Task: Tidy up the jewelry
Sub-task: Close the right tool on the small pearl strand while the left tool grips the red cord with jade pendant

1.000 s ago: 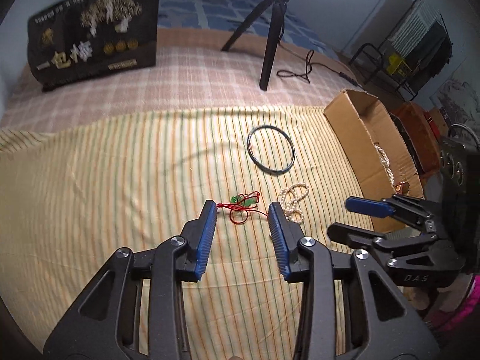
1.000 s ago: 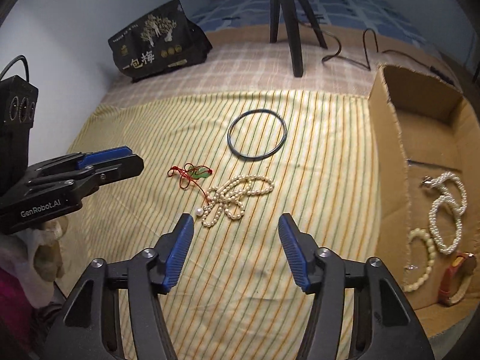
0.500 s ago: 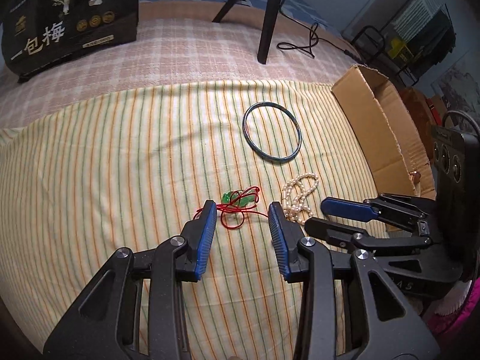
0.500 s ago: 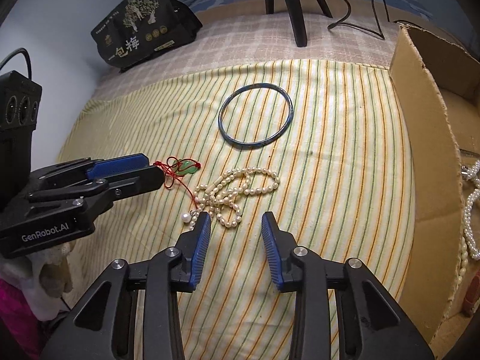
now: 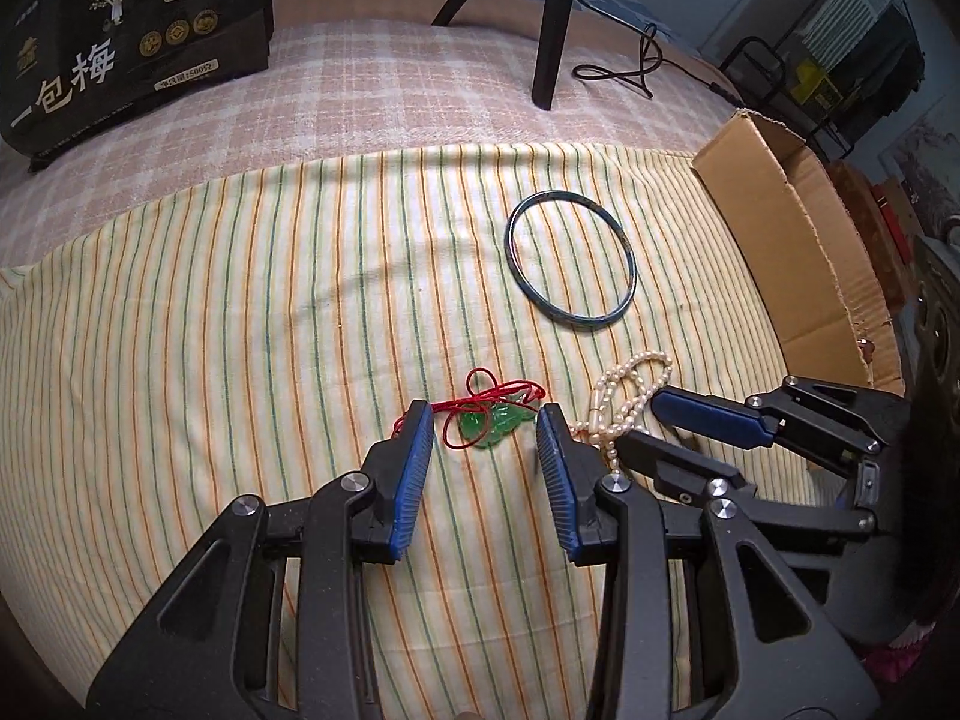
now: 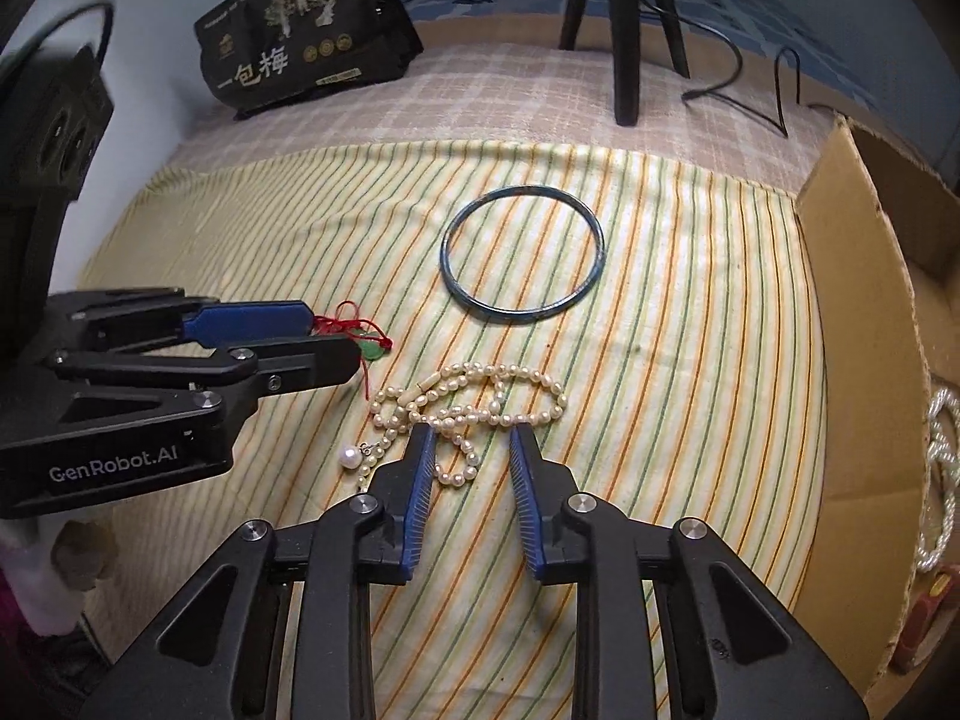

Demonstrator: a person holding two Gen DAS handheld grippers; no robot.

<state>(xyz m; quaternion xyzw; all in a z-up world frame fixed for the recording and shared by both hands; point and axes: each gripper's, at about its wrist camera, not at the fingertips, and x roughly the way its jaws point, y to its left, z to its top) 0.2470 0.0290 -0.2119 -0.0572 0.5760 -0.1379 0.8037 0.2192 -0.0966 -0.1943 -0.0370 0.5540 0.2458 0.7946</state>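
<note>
A green pendant on a red cord (image 5: 495, 423) lies on the striped cloth between the tips of my left gripper (image 5: 485, 420), whose pads stand apart from it. Beside it lies a white pearl necklace (image 6: 480, 384). My right gripper (image 6: 471, 438) is low over that necklace and its jaws are closing, with a loop of pearls between the pads and no pad pressing on them. A thin blue bangle (image 6: 522, 255) rests farther back on the cloth. The left wrist view shows the right gripper (image 5: 660, 426) over the pearl necklace (image 5: 636, 378).
An open cardboard box (image 6: 858, 312) stands at the right and holds more pearl strands (image 6: 936, 480). A black printed bag (image 5: 120, 48), a tripod leg (image 5: 552, 18) and a black cable (image 5: 636, 66) sit at the back on the checked cover.
Both grippers have come down closer to the cloth. The right jaws have narrowed around the pearl necklace. The left jaws keep the same width, now astride the pendant.
</note>
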